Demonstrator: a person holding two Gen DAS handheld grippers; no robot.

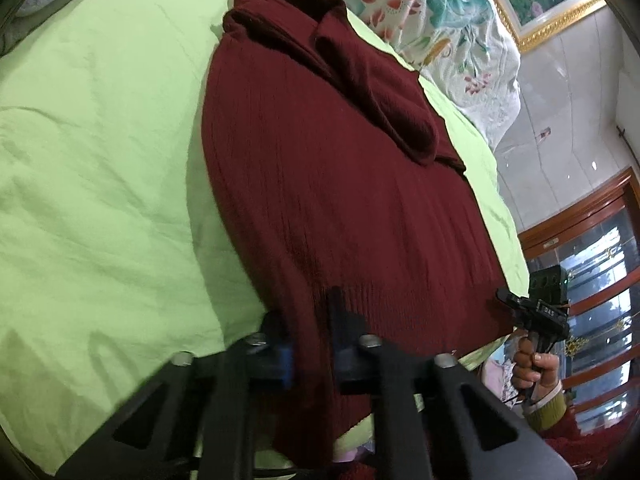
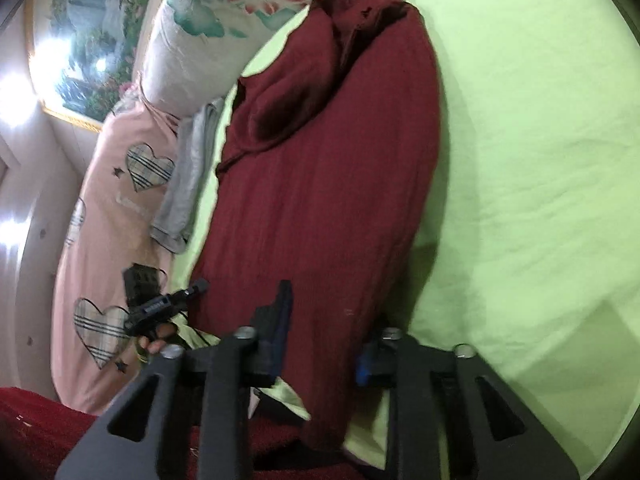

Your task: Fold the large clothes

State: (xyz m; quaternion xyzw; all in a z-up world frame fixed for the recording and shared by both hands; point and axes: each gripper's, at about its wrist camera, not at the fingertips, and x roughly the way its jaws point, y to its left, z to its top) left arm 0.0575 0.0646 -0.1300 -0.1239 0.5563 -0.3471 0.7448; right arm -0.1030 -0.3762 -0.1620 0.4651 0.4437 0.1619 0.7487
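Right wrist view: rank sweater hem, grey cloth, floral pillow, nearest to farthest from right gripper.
From the right gripper:
1. Sweater hem, between the fingers.
2. Grey cloth, left, midway up the bed.
3. Floral pillow, far end, upper left.
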